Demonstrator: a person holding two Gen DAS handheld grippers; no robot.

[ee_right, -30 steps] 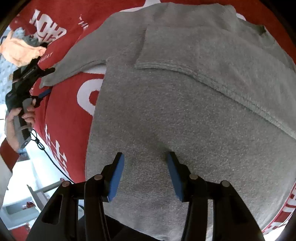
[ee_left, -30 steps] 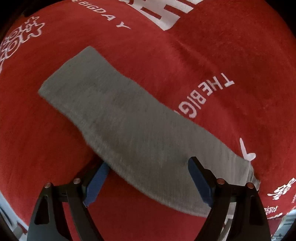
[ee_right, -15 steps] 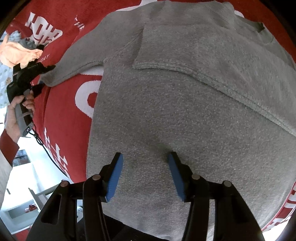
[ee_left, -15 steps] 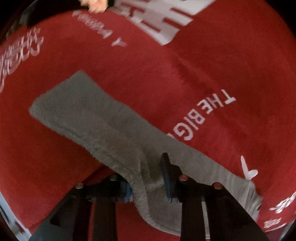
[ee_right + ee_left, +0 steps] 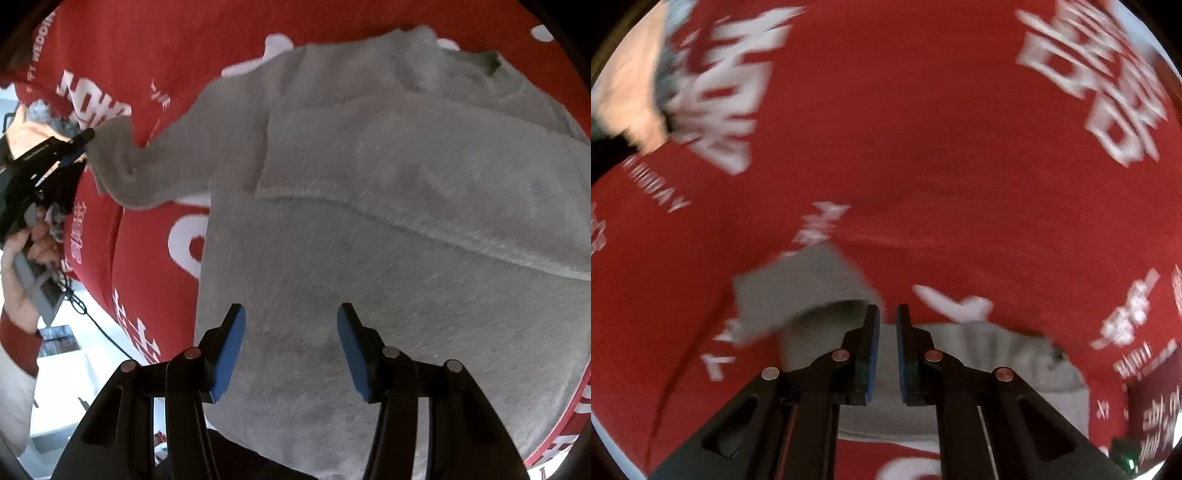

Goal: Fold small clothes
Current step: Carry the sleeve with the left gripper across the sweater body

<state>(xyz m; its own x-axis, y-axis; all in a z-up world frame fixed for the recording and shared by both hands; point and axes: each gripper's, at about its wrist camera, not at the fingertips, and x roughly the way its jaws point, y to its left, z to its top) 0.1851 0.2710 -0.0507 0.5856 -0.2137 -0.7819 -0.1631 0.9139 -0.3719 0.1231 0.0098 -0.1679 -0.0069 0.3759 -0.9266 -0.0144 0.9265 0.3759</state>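
Sweater: a small grey knit sweater (image 5: 388,229) lies spread on the red cloth, filling most of my right wrist view, neckline at the far end and hem nearest my right fingers.
Folded sleeve: one sleeve (image 5: 424,177) lies already folded across the chest, its ribbed edge running slantwise over the body.
Held sleeve: the other sleeve (image 5: 147,170) stretches off to my left side, lifted clear of the cloth, its cuff end drooping in a soft curl.
Left gripper: my left gripper (image 5: 886,325) has its blue pads brought close together with grey knit between them; in the right wrist view this gripper (image 5: 79,147) sits right at the sleeve's cuff end, so I am pinching the sleeve.
Left view: motion blur smears most of it; a grey flap of sleeve (image 5: 798,291) hangs just beyond my fingertips, and more grey sweater (image 5: 997,362) shows low on the right.
Right gripper: my right gripper (image 5: 290,332) hovers over the lower body of the sweater, blue pads spread wide, gripping nothing; whether the tips touch the knit I cannot tell.
Left hand: my hand (image 5: 26,258) wraps the left gripper's handle, red cuff at the wrist.
Surface: a red cloth (image 5: 147,66) with white printed lettering lies under everything.
Edge: a peach-coloured item (image 5: 628,81) sits blurred at the far left corner.
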